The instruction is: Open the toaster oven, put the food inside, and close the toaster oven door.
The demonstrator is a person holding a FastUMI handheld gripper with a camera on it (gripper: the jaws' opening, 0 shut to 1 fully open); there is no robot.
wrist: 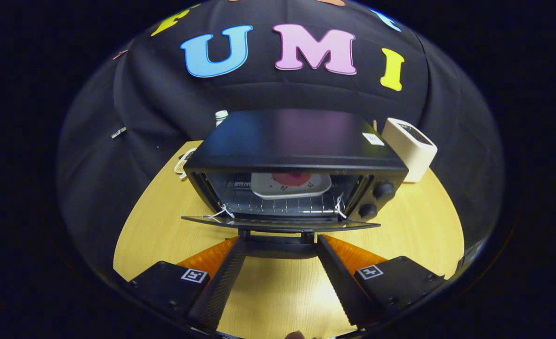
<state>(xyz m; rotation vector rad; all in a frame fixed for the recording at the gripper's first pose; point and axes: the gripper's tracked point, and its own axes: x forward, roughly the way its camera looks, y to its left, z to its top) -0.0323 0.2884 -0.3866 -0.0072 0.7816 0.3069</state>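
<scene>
Closing remains: food [291, 179] sits on a plate [291, 186] inside the oven [296, 160]. Gripper [280, 245] spread wide, flanking the handle [277, 233] of its dropped door [278, 223]. Stiff, hinged, probably light; lift from the handle.

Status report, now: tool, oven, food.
Tool open, fingertips at door handle. Toaster oven door down; food on plate sits on rack inside. Nothing blocking the door.

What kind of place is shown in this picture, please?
Probably a staged test booth, not a real kitchen: a black toaster oven with its door open stands on a light wooden table before a black cloth wall. The open gripper sits at the door handle.
</scene>
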